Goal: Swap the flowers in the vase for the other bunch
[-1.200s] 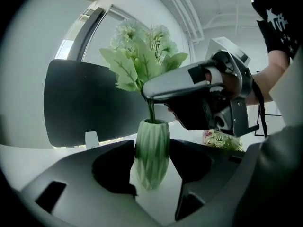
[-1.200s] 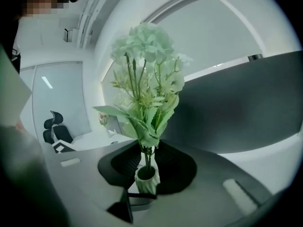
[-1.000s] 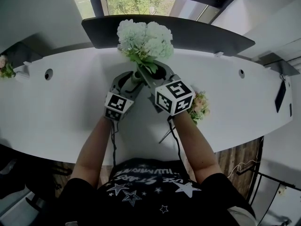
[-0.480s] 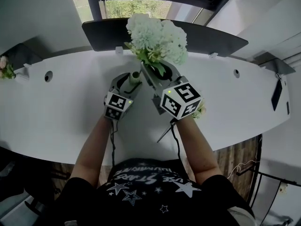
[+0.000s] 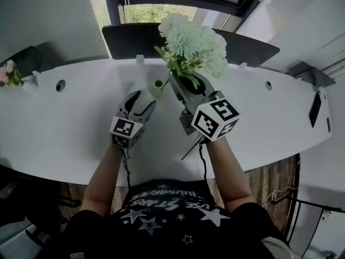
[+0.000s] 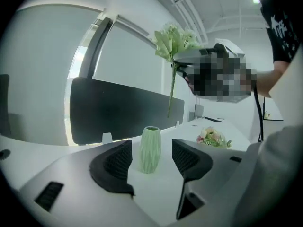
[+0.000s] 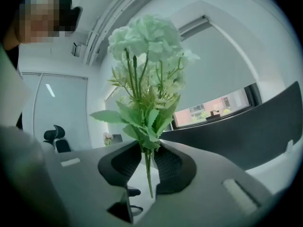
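White and curved, the desk (image 5: 70, 123) runs beneath a window (image 5: 145, 12) and a dark screen (image 5: 129, 39). On it stands the small pale green ribbed vase (image 6: 150, 149), with nothing in it. The right gripper (image 7: 147, 162) has its jaws pinched on the thin stems of the bunch of white and pale green artificial flowers (image 7: 147, 46). It holds the bunch upright, above the vase and to its right, with the stem ends clear of the mouth. The left gripper (image 5: 143, 99) sits just short of the vase. Its jaws have just been opening wider and stand well apart, either side of the vase but not touching it.

I think the danger is the unheld vase. The stem ends hang below the right jaws, and one low swing could tip it. The stems are slim and might also twist or slide in that pinch.

The left gripper view alone shows the loose bunch of pink flowers (image 6: 213, 137) lying on the desk to the vase's right. From the head view the right gripper hides it. Only the right gripper view shows the pinch on the stems.
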A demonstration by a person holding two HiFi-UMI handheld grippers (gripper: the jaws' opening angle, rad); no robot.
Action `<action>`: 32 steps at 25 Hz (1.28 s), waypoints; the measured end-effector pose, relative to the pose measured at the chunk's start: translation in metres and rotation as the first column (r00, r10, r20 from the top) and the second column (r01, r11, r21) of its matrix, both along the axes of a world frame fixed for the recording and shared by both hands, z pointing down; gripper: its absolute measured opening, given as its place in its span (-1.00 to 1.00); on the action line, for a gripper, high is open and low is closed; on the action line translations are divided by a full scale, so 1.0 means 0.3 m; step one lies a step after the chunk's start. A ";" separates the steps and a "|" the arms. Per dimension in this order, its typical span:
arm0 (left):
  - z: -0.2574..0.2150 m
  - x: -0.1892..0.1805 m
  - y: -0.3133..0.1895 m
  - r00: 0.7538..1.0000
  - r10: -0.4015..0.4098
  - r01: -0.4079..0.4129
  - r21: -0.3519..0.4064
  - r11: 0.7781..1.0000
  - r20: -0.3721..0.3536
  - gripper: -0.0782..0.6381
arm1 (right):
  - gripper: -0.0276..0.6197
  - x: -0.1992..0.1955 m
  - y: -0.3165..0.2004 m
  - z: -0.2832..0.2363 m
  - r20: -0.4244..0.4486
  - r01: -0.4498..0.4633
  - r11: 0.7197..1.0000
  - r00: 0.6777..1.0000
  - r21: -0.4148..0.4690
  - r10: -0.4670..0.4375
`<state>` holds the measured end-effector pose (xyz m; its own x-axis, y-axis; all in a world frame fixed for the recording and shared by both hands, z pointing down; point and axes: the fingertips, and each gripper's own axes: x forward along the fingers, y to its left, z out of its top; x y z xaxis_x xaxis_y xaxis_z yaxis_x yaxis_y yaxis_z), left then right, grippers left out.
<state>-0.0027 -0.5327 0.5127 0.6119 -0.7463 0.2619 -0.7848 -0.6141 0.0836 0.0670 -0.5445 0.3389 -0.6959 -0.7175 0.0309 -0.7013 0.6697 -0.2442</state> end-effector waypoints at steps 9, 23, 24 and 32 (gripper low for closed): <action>-0.091 -0.211 0.229 0.993 -0.096 0.099 0.041 0.994 -0.066 -0.24 | -0.67 -0.206 0.157 0.157 0.001 0.087 0.978 0.996 -0.192 -0.088; -0.079 -0.645 0.489 0.945 -0.323 0.325 0.033 0.945 -0.050 -0.74 | -0.69 -0.551 0.361 0.616 0.004 0.152 0.833 0.984 -0.532 -0.177; -0.071 -0.667 0.505 0.942 -0.331 0.333 0.030 0.943 -0.051 -0.74 | -0.69 -0.574 0.374 0.644 -0.006 0.154 0.823 0.982 -0.547 -0.187; -0.023 -0.765 0.603 0.933 -0.356 0.357 0.012 0.934 -0.053 -0.75 | -0.67 -0.706 0.414 0.788 -0.071 0.107 0.792 0.980 -0.601 -0.187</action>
<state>-0.2322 -0.3517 0.5058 0.3158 -0.9229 0.2202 -0.9478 -0.2964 0.1172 -0.1449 -0.4204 0.5751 -0.7534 -0.4202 0.5058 -0.6568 0.5191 -0.5470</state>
